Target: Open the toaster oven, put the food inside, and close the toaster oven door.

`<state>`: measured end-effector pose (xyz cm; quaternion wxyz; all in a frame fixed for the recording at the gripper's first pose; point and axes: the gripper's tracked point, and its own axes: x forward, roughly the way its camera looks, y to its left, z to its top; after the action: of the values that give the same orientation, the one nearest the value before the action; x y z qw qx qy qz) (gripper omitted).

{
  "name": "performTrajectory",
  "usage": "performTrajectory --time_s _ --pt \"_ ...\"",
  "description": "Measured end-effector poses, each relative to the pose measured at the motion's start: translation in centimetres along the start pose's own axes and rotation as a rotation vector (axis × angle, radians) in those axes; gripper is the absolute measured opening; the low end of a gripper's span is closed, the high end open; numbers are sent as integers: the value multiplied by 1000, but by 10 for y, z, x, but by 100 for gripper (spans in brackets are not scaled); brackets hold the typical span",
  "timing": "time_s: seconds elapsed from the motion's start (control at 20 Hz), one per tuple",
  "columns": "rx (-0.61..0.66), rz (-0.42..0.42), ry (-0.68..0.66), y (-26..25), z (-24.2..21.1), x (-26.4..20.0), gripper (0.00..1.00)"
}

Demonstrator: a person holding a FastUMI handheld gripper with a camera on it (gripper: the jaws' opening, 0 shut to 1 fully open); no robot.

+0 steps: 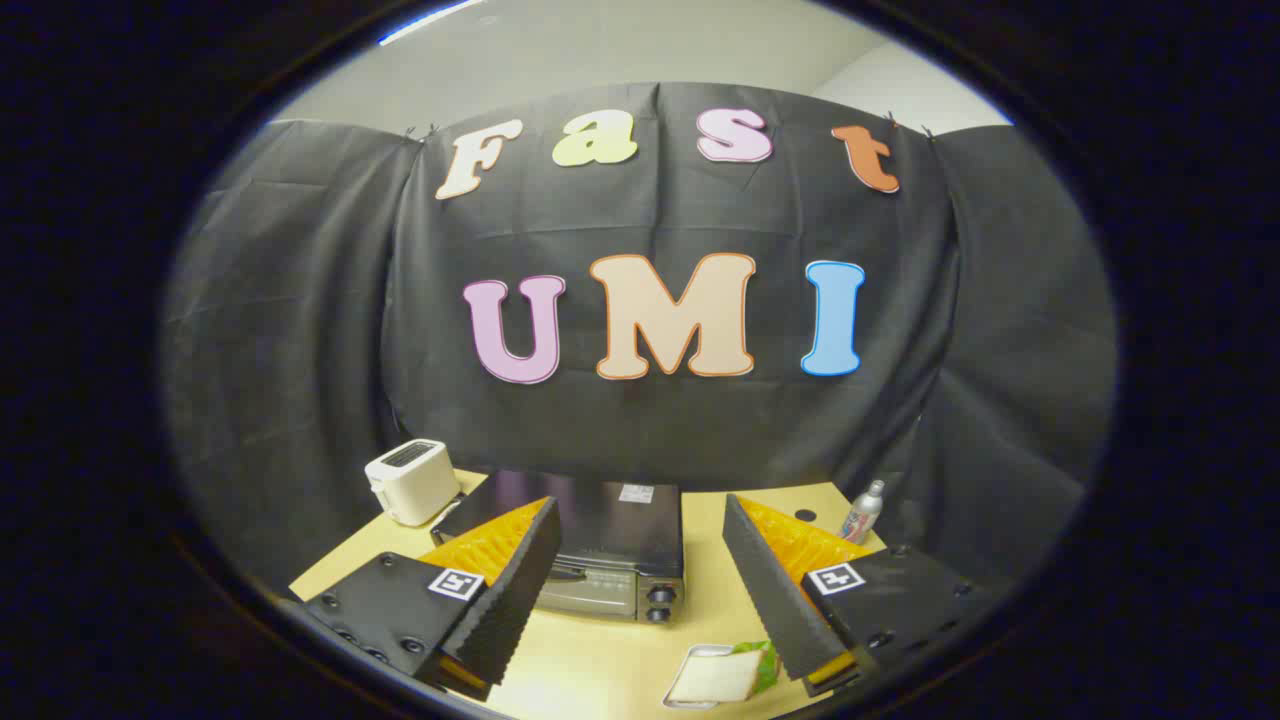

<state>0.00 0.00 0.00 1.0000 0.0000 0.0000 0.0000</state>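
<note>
Gripper view looks down on a pale yellow table (600,670) from above, and the gripper (640,590) is spread wide, grasping nothing and touching nothing. Its two fingers (505,590) are thick black wedges with ribbed, saw-toothed inner faces and orange ridged backs; each sits on a black block that carries a small black-and-white square marker. The gap between them is broad, and the table shows through it.

Between the fingers and a little ahead of them stands the toaster oven (610,560), a boxy appliance with a dark glossy top, a small pale sticker near the back of that top, a greyish front and two black knobs stacked on its right side. Its door is shut, with a handle bar running across the upper front. The left finger overlaps the toaster oven's left front corner in the picture, but I cannot tell that it touches it.

Nearer than the toaster oven and to its right, just beside the inner face of the right finger, lies the food: a sandwich (720,678) of pale bread with green leaf showing at its edge, on a small white tray (690,662). The right finger hides part of it.

Left of the toaster oven and further back stands a cream, rounded toaster (412,480) with dark slots on top. Right of the toaster oven, towards the back of the table, a slim silver bottle (862,512) stands upright, with a small dark round spot on the table beside it
</note>
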Motion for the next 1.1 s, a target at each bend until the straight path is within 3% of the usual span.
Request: performTrajectory --time_s 0.5,1.1 --pt "-3 4 -6 26 0 16 100" --pt "-47 -27 96 80 -63 65 100"
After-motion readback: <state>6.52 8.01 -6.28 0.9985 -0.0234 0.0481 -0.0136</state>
